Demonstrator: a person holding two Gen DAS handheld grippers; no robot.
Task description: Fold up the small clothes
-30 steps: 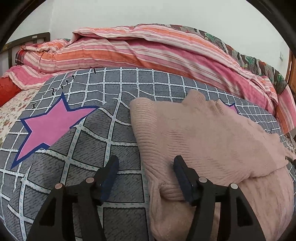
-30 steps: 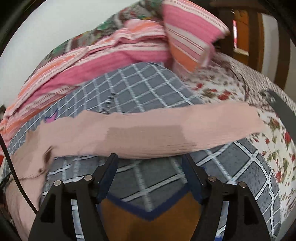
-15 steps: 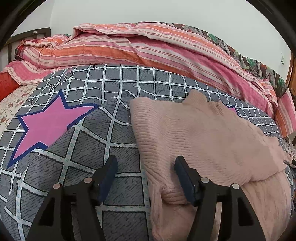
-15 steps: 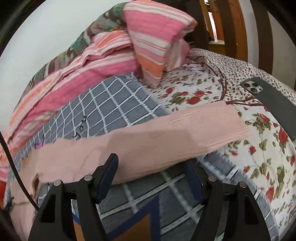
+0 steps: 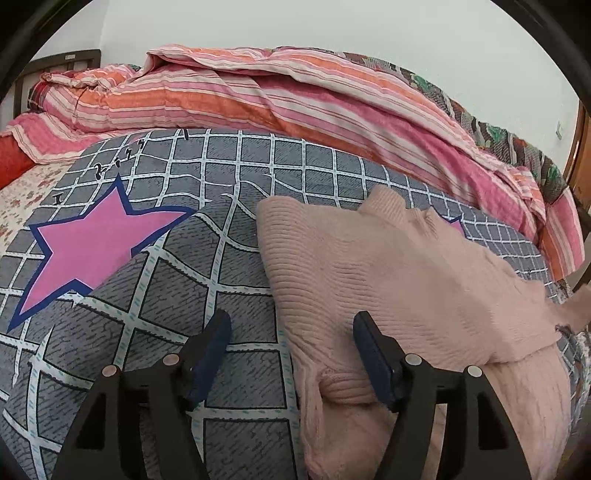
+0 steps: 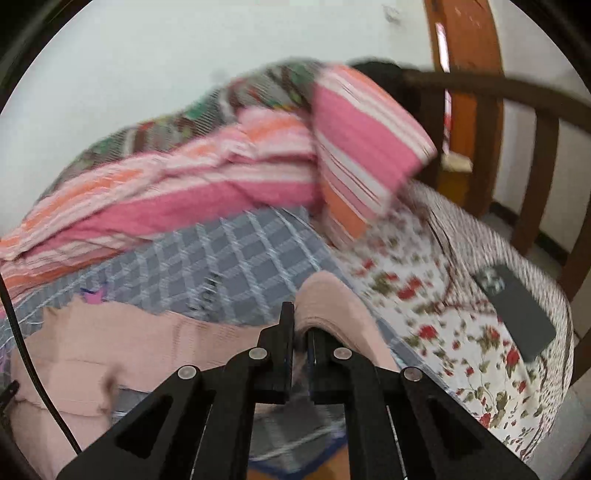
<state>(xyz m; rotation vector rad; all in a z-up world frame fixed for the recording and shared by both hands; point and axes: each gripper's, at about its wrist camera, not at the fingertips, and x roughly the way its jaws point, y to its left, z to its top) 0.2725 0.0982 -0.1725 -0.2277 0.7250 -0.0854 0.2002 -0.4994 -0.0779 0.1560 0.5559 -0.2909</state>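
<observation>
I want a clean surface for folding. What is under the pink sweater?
The pink sweater lies on a grey checked cover with a pink star; whatever sits directly beneath the knit is hidden.

A grey checked quilt (image 5: 236, 192) printed with a pink star (image 5: 92, 243) is spread over the bed. Behind it, a pink and orange striped duvet (image 5: 280, 107) is heaped along the white wall (image 5: 332, 26). A floral sheet (image 6: 443, 317) is seen at the bed's edge, and 1 dark phone (image 6: 517, 314) is laid on it. A wooden bed frame (image 6: 532, 147) is seen beyond.
</observation>
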